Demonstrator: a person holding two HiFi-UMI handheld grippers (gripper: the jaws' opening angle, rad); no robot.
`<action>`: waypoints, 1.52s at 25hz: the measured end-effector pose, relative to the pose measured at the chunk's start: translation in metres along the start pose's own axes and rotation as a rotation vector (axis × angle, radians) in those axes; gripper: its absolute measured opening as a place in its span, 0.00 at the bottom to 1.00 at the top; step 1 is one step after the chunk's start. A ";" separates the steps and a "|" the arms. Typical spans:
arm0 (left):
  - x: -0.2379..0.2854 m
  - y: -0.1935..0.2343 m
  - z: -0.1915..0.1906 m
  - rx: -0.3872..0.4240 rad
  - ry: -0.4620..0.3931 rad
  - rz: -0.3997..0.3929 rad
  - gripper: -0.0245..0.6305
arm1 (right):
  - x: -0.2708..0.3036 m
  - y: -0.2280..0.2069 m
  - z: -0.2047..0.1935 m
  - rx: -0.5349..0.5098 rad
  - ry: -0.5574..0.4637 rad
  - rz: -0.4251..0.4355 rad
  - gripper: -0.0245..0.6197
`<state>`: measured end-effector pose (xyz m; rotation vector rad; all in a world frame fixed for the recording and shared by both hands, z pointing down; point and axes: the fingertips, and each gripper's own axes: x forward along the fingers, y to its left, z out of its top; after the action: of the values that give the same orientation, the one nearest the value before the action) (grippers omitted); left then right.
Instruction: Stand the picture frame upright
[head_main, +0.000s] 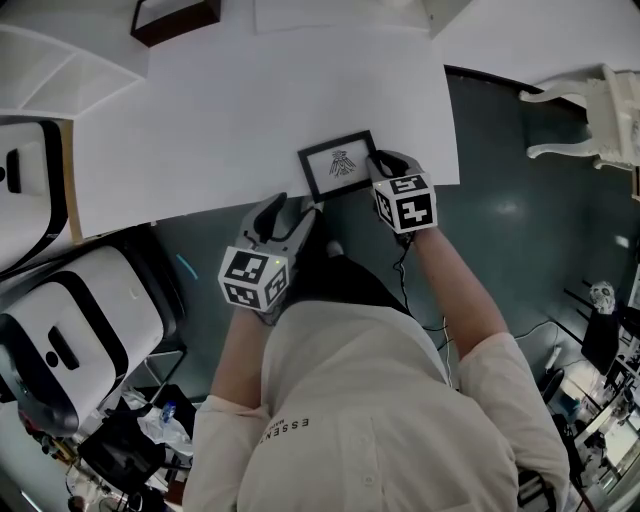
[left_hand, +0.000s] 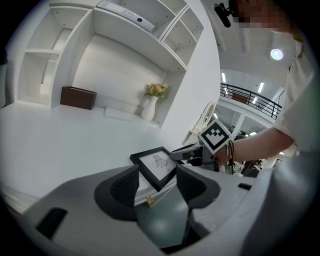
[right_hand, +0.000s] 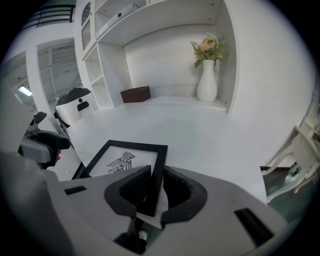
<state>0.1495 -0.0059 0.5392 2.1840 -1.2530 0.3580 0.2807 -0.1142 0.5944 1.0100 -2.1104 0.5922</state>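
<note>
Picture frame (head_main: 340, 163) edge clamped in right claw (right_hand: 156, 174)

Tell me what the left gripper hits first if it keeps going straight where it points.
The left gripper would probably meet the picture frame at its near corner first, just ahead of its open jaws.

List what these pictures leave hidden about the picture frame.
Picture frame back and stand: every view, its face is up.
Its right edge: head view, under the right tool.
Whether the pads press that edge: right gripper view, gap too fine.
</note>
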 end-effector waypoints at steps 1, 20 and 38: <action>0.000 0.000 -0.002 -0.004 0.001 0.003 0.39 | -0.001 0.000 -0.002 0.001 -0.001 -0.003 0.17; 0.033 0.002 -0.050 -0.619 0.016 -0.168 0.37 | -0.021 -0.001 -0.023 -0.014 -0.013 -0.017 0.17; 0.075 -0.022 -0.049 -0.837 0.080 -0.474 0.19 | -0.023 -0.002 -0.022 -0.013 -0.028 -0.003 0.17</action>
<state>0.2100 -0.0191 0.6074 1.6201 -0.6228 -0.2419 0.3014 -0.0898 0.5916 1.0196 -2.1343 0.5654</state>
